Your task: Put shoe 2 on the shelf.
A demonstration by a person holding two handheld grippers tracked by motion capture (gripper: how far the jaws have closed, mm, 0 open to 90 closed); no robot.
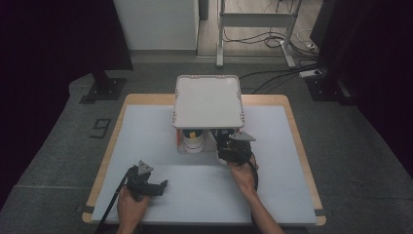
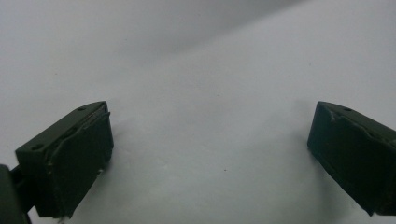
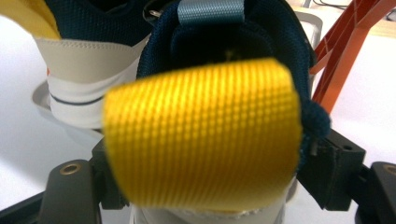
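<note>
A two-tier rack [image 1: 208,100] with a flat pale-grey top tray and orange legs is set at the far middle of the white table [image 1: 272,195]. Two shoes are stored on its lower shelf. The right gripper [image 1: 229,144] is pushed under the tray, and its jaws are clamped on the heel of a navy mesh shoe [image 3: 224,42], whose ribbed yellow webbing loop [image 3: 201,130] is seen bulging close up. A second shoe [image 3: 84,70], cream-soled, is seen beside it. The left gripper [image 1: 156,185] is rested on bare matte tabletop, jaws spread wide, with broad open surface all around.
</note>
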